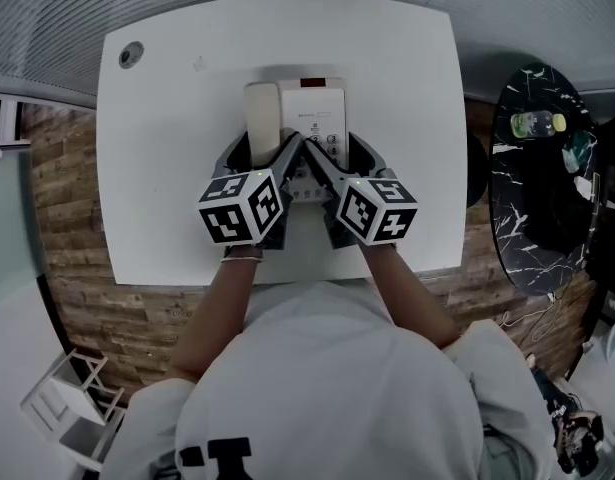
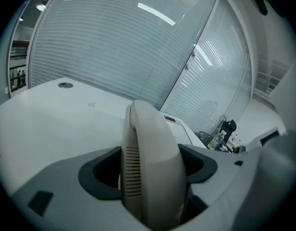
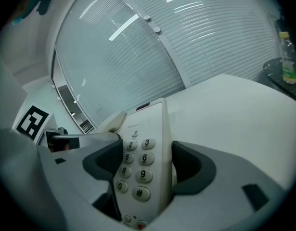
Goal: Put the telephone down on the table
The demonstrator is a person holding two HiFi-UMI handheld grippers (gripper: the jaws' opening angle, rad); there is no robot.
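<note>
While both claws reach over the white surface [image 1: 157, 168], the left claw [image 2: 150, 172] pinches the cream handset [image 1: 262, 108] across its width, a pad against each side. The right claw [image 3: 148, 167] clamps the keypad half of the telephone [image 1: 322, 103], which lies toward the surface's far edge. Its base seems to rest there, though it may hang just above.

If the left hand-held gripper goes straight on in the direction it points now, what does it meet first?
The telephone handset, already between the jaws of the left hand-held gripper, which seem closed on it. Beyond it, probably the white table, though depth is unclear.
</note>
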